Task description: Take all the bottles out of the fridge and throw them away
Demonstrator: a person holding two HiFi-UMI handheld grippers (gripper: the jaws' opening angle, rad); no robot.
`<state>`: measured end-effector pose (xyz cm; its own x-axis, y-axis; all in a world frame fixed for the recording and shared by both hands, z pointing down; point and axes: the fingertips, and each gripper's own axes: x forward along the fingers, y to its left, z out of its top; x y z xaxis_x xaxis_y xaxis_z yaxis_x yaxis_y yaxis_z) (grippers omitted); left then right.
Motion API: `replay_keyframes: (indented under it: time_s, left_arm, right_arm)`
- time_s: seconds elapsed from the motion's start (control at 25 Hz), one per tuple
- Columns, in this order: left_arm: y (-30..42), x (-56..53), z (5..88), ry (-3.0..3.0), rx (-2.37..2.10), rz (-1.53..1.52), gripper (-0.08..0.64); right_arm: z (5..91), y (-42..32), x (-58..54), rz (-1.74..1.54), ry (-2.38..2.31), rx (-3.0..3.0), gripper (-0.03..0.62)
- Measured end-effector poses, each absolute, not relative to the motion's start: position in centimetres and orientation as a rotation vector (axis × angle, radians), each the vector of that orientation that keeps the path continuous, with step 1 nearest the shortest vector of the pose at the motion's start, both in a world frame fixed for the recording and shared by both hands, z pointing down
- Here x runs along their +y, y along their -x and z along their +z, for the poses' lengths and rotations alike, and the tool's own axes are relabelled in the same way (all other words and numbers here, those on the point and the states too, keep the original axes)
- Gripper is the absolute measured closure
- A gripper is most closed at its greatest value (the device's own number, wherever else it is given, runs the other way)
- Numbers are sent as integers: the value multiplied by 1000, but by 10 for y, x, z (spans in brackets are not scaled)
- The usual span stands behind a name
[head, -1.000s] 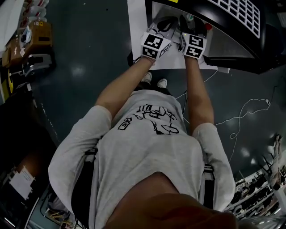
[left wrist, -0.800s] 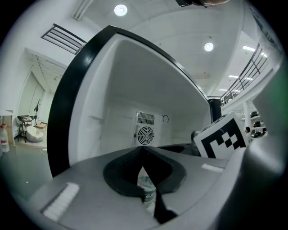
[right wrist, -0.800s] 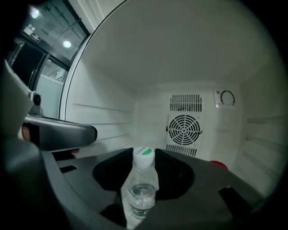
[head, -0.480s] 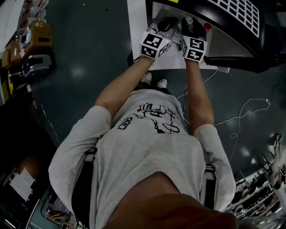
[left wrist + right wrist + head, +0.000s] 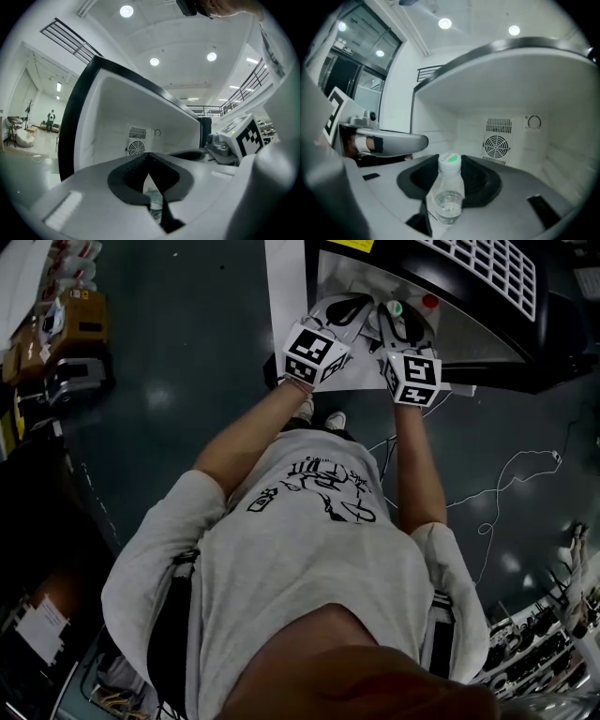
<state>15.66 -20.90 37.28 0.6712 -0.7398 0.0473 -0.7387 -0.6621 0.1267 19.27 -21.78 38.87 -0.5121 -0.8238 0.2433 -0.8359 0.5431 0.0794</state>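
Dark floor (image 5: 187, 352) lies under one small fridge (image 5: 562, 140), white inside. Two grippers sit at its mouth. The right gripper (image 5: 401, 322), jaws just closing, clamps one clear bottle (image 5: 449, 199) with a white-green cap. The left gripper (image 5: 345, 313) pinches one crinkled clear plastic thing (image 5: 153, 199) — jaws nearly together.

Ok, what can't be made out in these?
Left gripper view: clear item, only a sliver shows between the jaws, which hide the rest.
Head view: fridge interior, mostly hidden by its own top.
Head view: red spot inside, too small to identify.
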Motion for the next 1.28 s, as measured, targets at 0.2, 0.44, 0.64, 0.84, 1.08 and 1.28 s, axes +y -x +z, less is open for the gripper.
replay_keyframes:
  time_s: [0.2,0.44,0.64,0.84,1.08,1.28]
  left_arm:
    - [-156,-182,338,-2790,-1173,-64,551]
    - [-154,-145,304,-2848,-1116,-60,551]
    - [-153,-120,287,-2869,-1087,-73,551]
    - [-151,-114,279,-2863,-1127,-112,551]
    - [-131,-102,286,-2805,-1259,-86,551]
    - [-91,-86,286,-2732,-1403,-90,551]
  right_arm:
    - [354,-191,-186,76,-1321,-2573,440]
    - [317,-195,-145,70,-1249,-2622,440]
    - [295,-196,-121,72,-1208,-2639,440]
    - [285,-189,-114,34,-1143,-2675,440]
    - [278,-172,-103,-6,-1014,-2739,440]
    - [277,-134,-90,-33,-841,-2788,440]
